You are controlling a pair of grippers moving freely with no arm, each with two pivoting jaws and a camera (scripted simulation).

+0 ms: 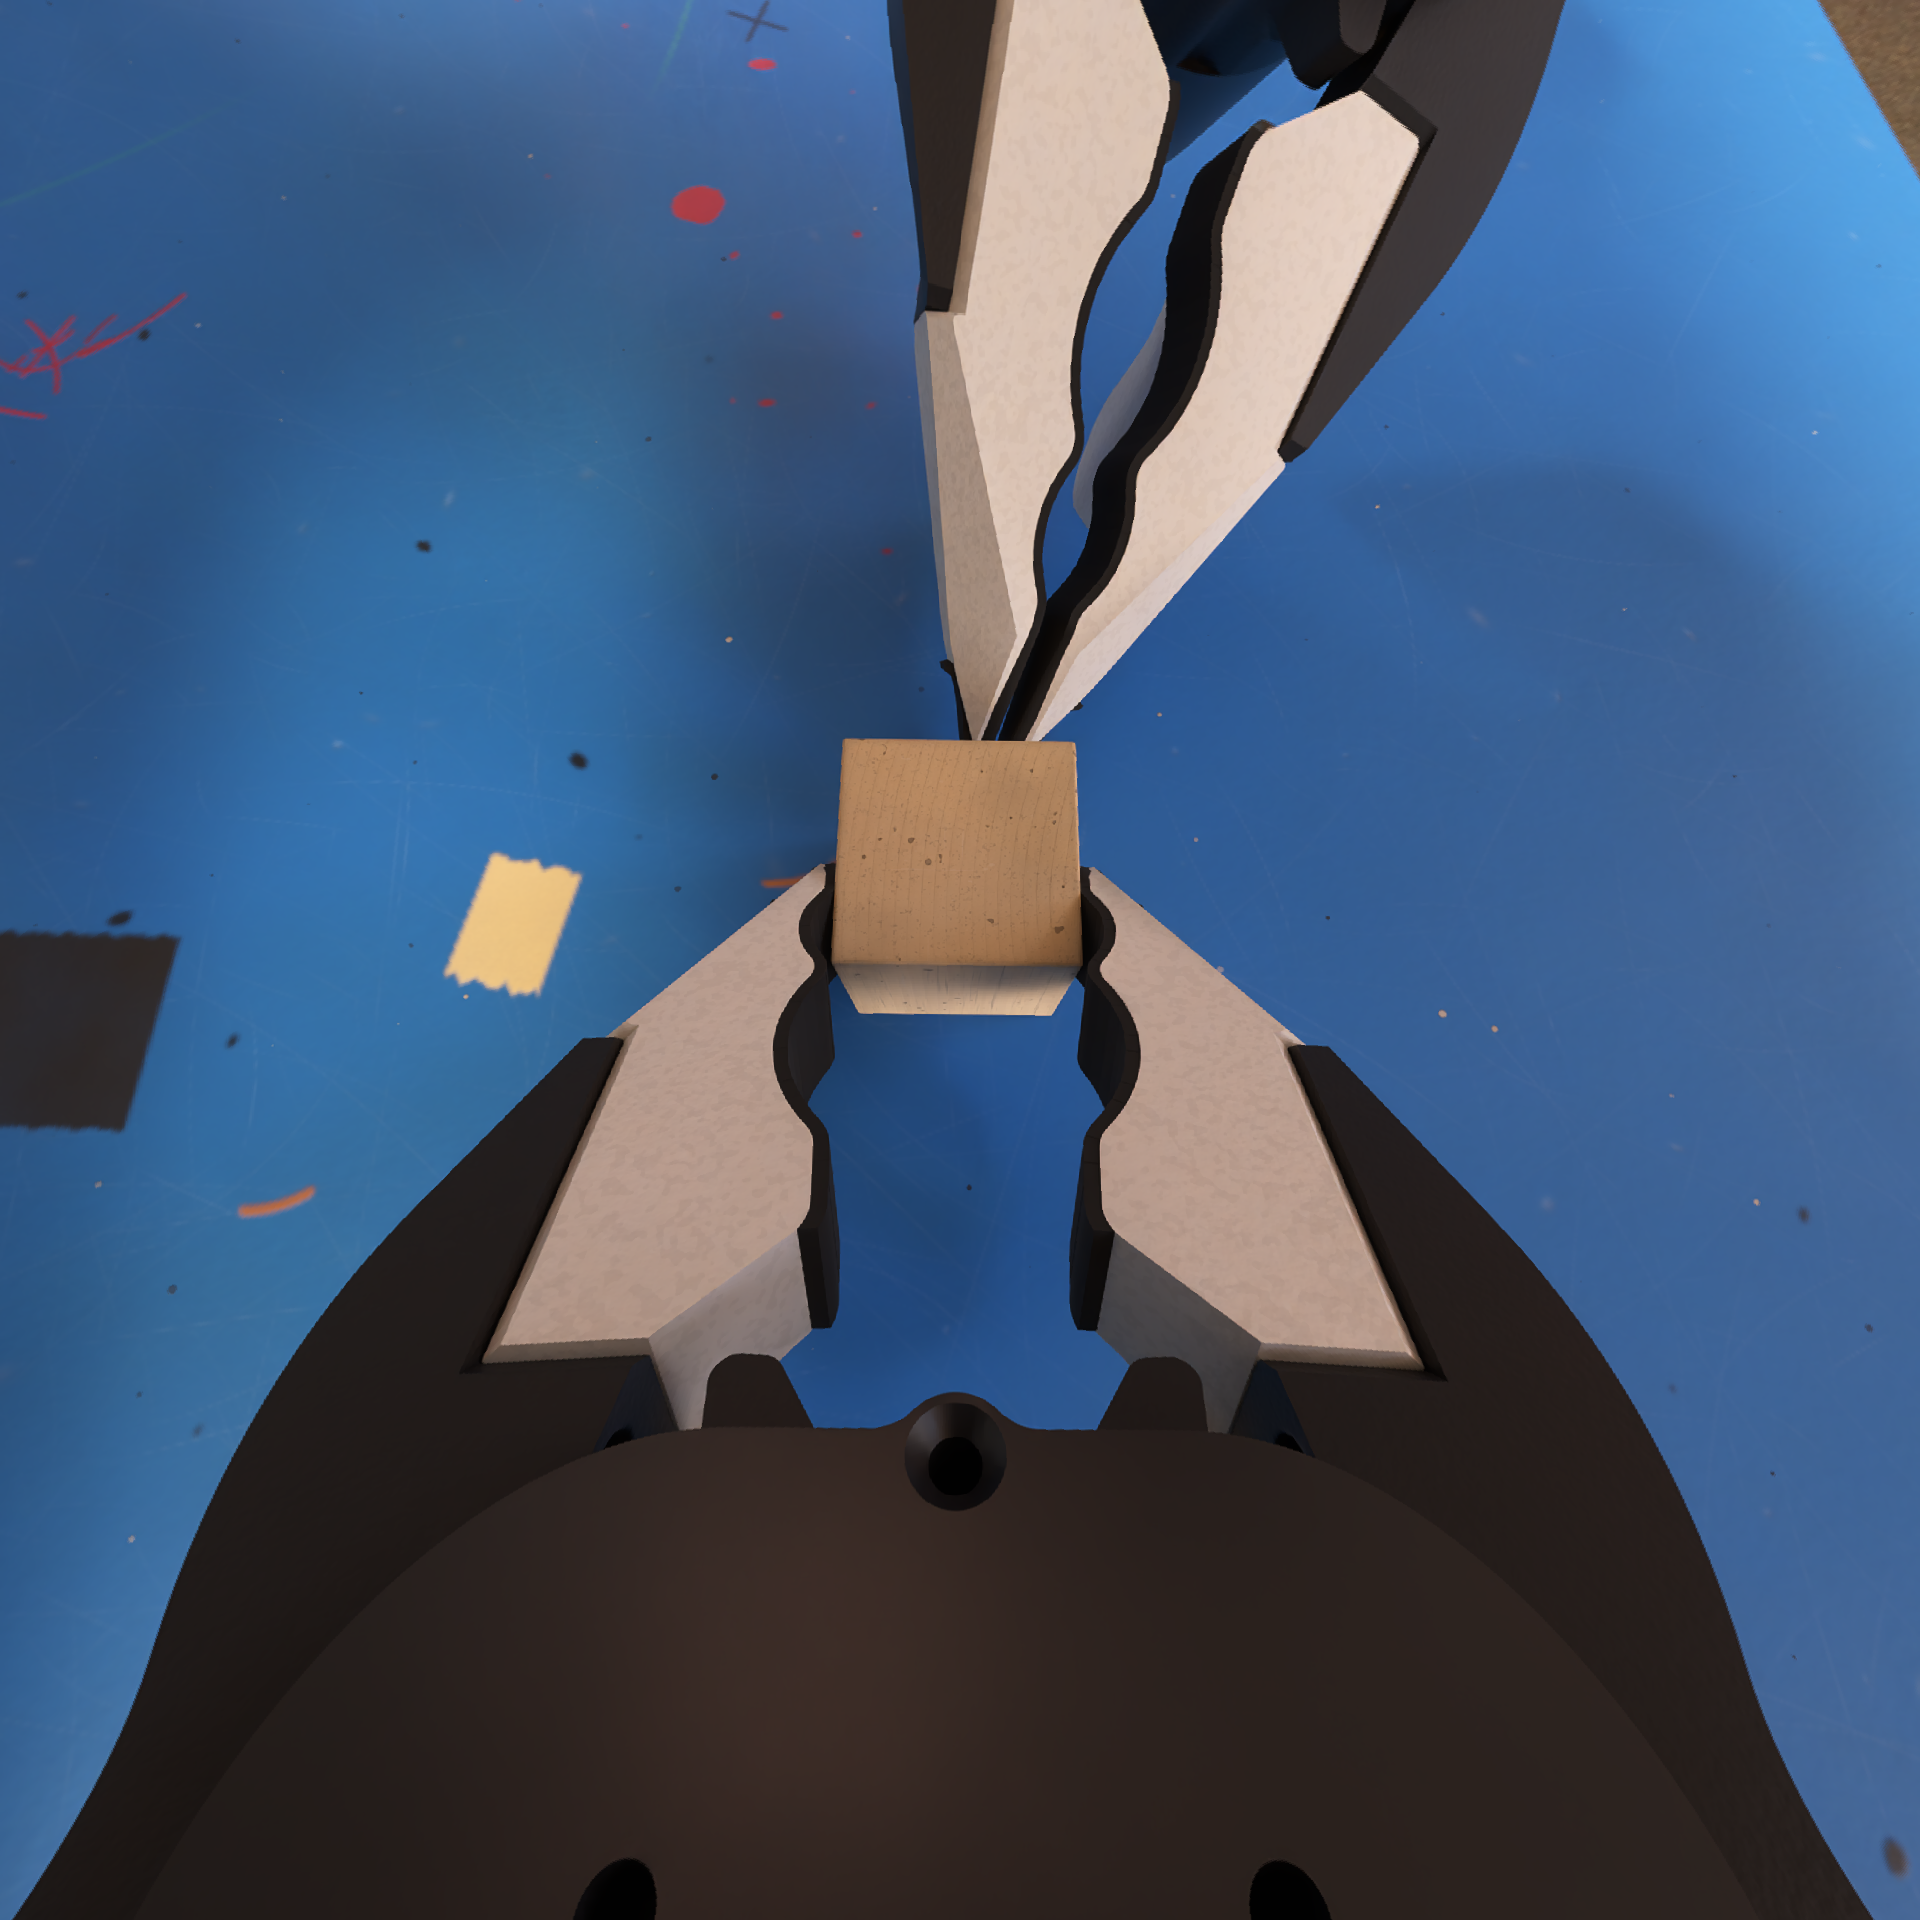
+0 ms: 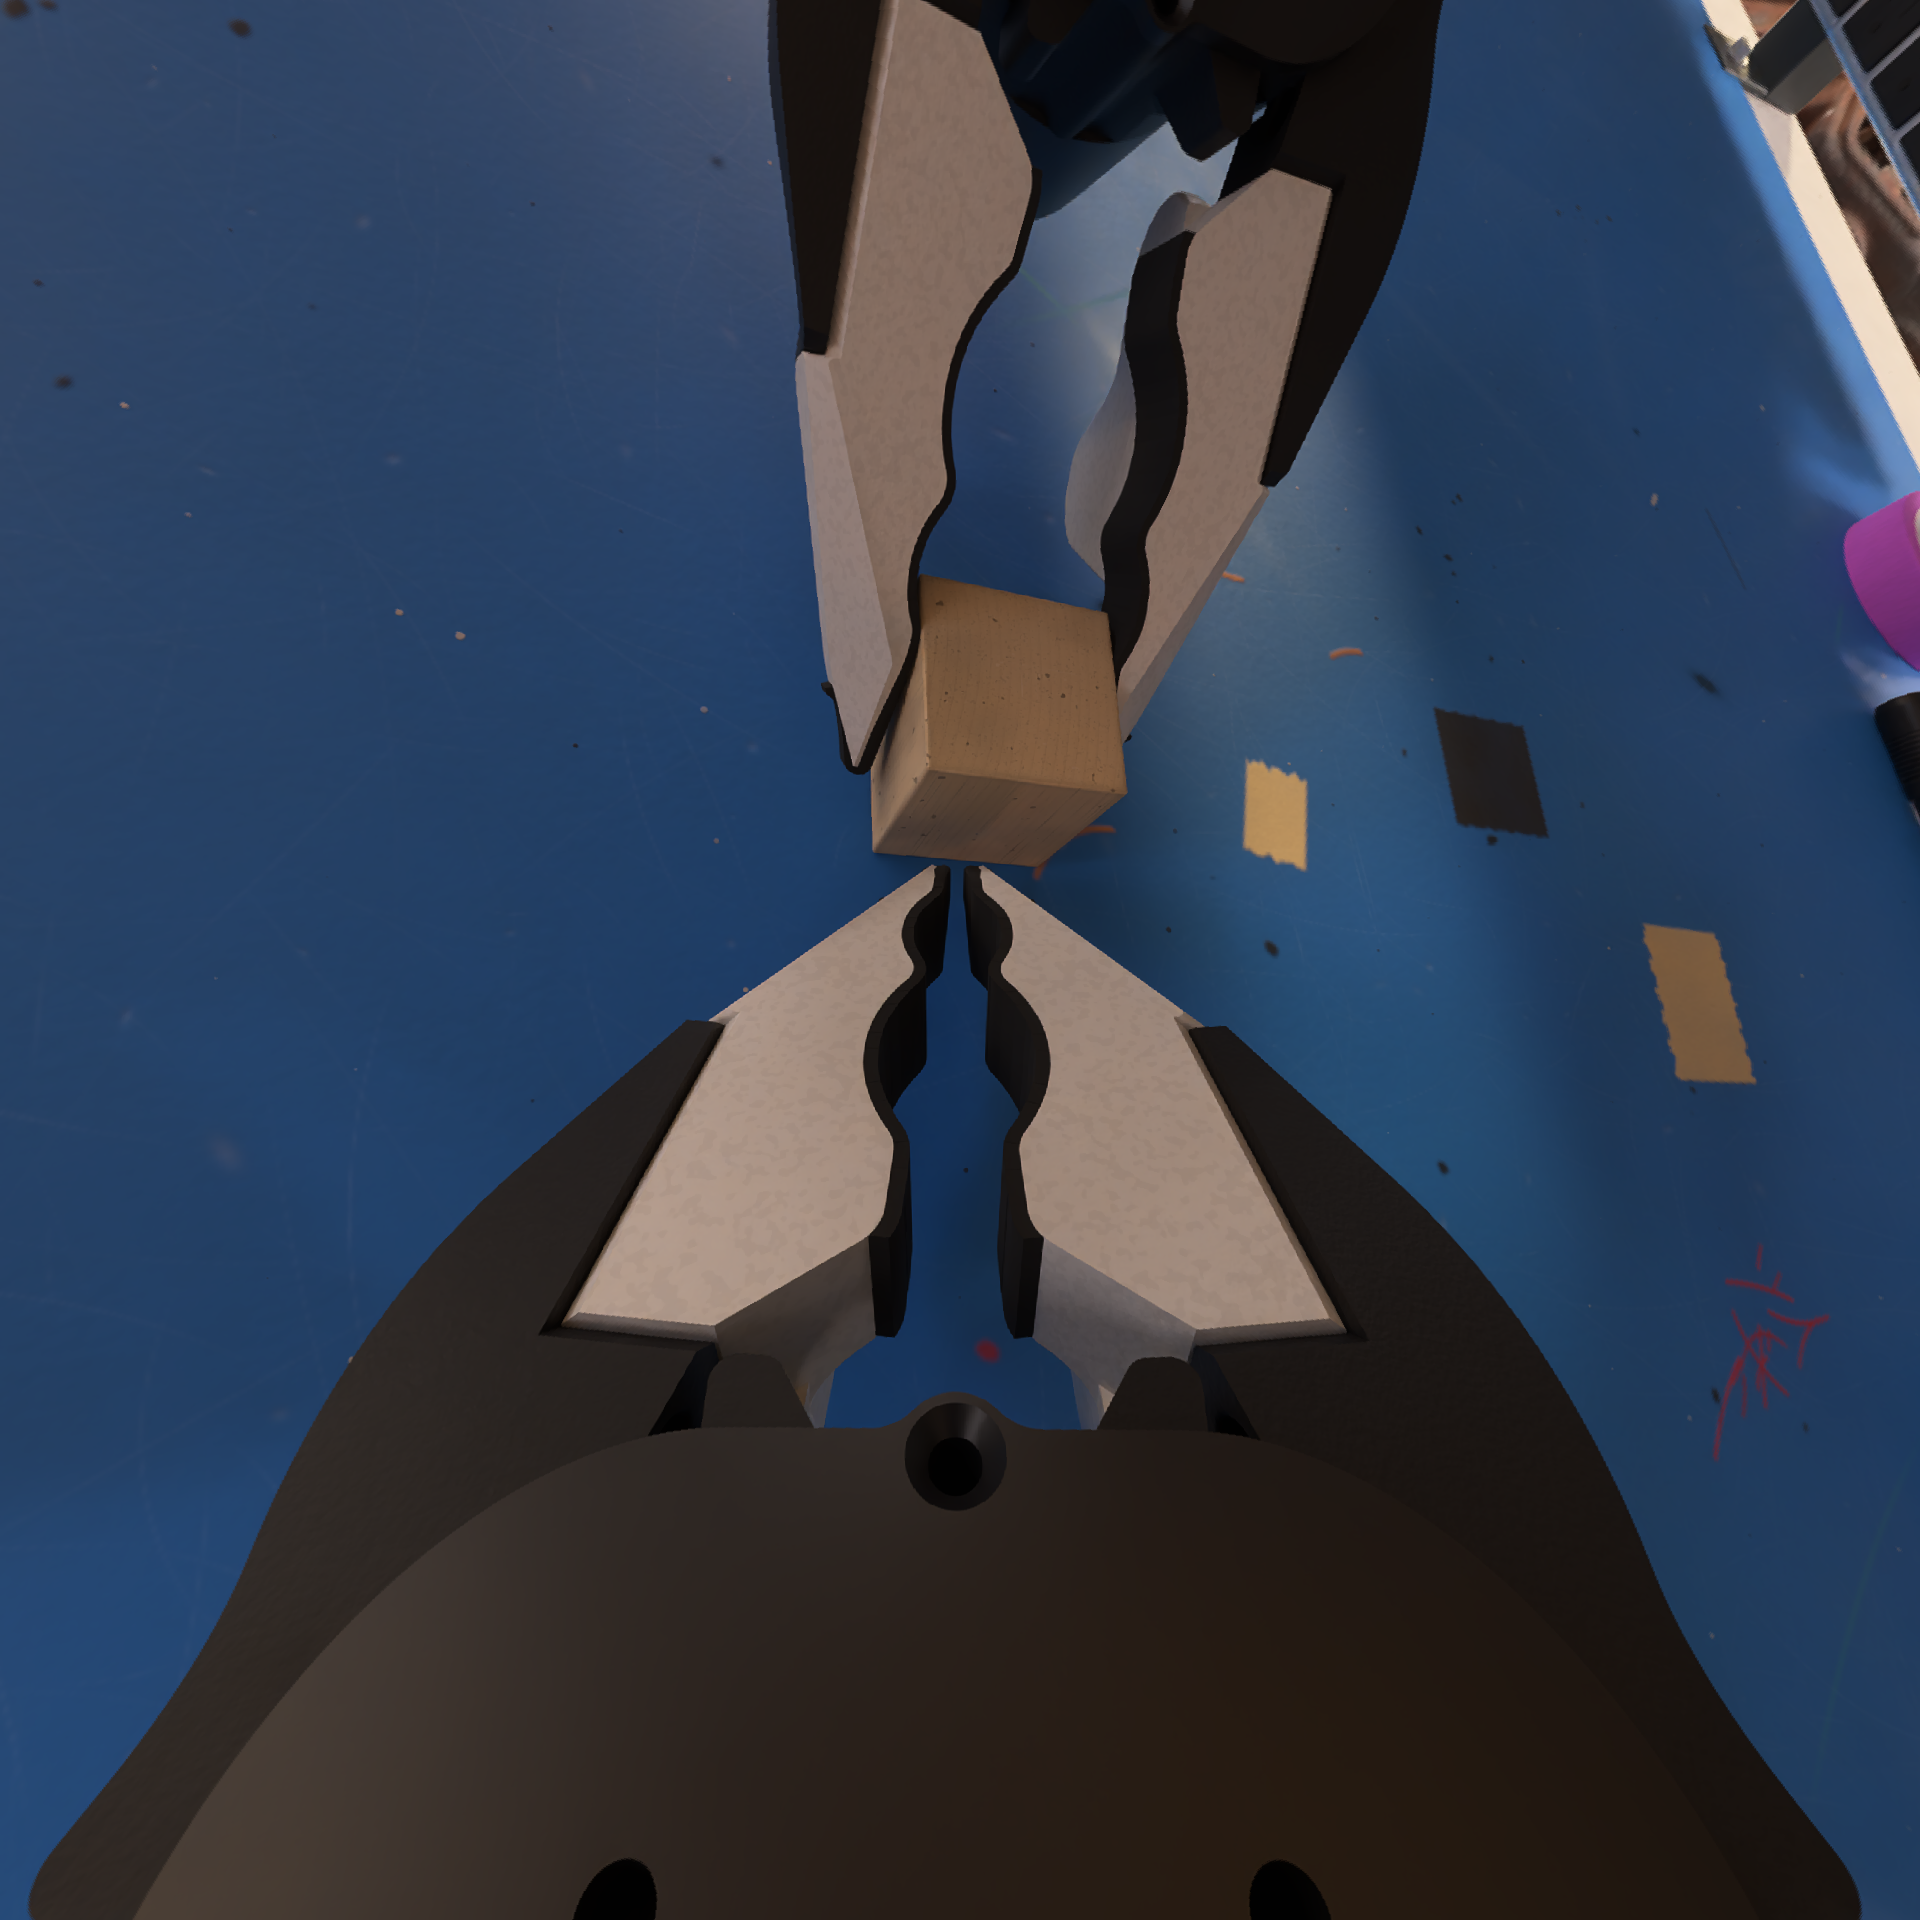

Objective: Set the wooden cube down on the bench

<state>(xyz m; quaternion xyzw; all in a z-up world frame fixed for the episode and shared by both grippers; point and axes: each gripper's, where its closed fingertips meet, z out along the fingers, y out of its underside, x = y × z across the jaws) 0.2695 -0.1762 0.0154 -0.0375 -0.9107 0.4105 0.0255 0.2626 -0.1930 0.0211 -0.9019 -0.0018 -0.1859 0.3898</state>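
Item 1, my left tool (image 1: 956,914): both fingertips pressed against opposite sides of the wooden cube (image 1: 956,857), which sits clamped at the very tips. In the right wrist view the same tool (image 2: 997,717) reaches in from the top, the cube (image 2: 1013,717) between its fingers.

Item 2, wooden cube: light brown, speckled, grain lines showing. It appears low over the blue table (image 1: 312,623); I cannot tell whether its underside touches the surface.

Item 3, my right tool (image 2: 957,878): fingers drawn together, only a thin slit between the tips, nothing held. The tips point at the cube's near face, just short of it. From the left wrist view this tool (image 1: 1003,727) comes down behind the cube's far edge.

Item 4, table: blue, scuffed, flecked with dark specks and red marks. A tan tape strip (image 1: 512,925) and a black patch (image 1: 78,1029) lie to the left of the cube. A purple object (image 2: 1886,571) sits at the far edge in the right wrist view.
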